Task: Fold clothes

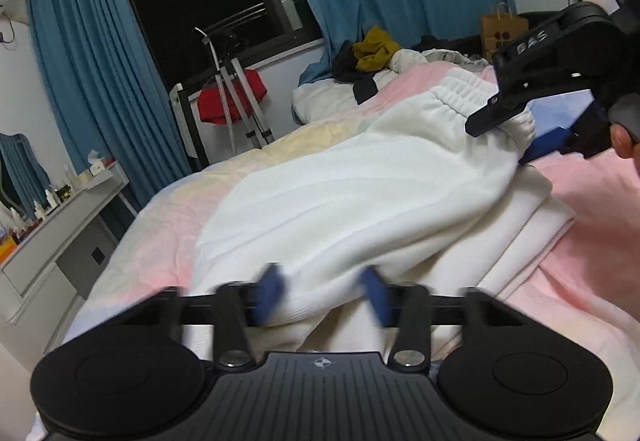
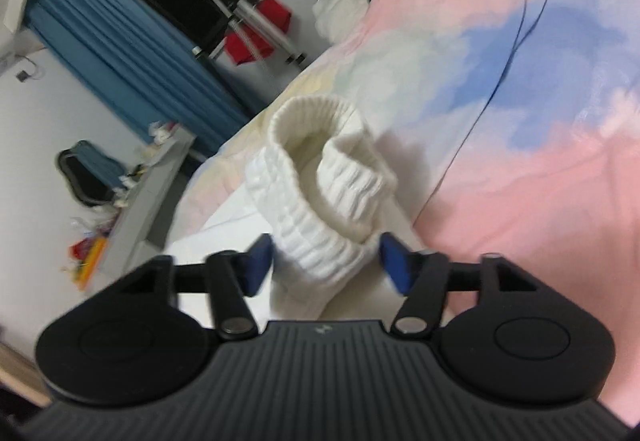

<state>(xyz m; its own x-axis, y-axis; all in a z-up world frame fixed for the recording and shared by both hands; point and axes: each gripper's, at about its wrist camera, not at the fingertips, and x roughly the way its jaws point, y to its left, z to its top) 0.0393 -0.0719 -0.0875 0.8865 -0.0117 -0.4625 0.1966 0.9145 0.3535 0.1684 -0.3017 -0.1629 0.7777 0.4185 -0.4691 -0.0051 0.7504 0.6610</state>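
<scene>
White fleece sweatpants [image 1: 352, 197] lie across the bed, stretched from the ribbed elastic waistband [image 1: 460, 89] at the far right to the near end. My left gripper [image 1: 322, 295] has its blue pads wide apart with the near end of the pants bunched between them. My right gripper [image 2: 326, 263] also stands open, its pads on either side of the ribbed waistband [image 2: 320, 177]. In the left wrist view the right gripper [image 1: 520, 125] sits at the waistband, held by a hand.
The bed has a pink, blue and yellow sheet [image 2: 520, 121]. Folded white cloth [image 1: 532, 217] lies under the pants. A pile of clothes [image 1: 372, 49] and a paper bag [image 1: 502, 29] sit at the far end. A grey dresser [image 1: 60, 225] stands at left, with a drying rack [image 1: 232, 101] by the window.
</scene>
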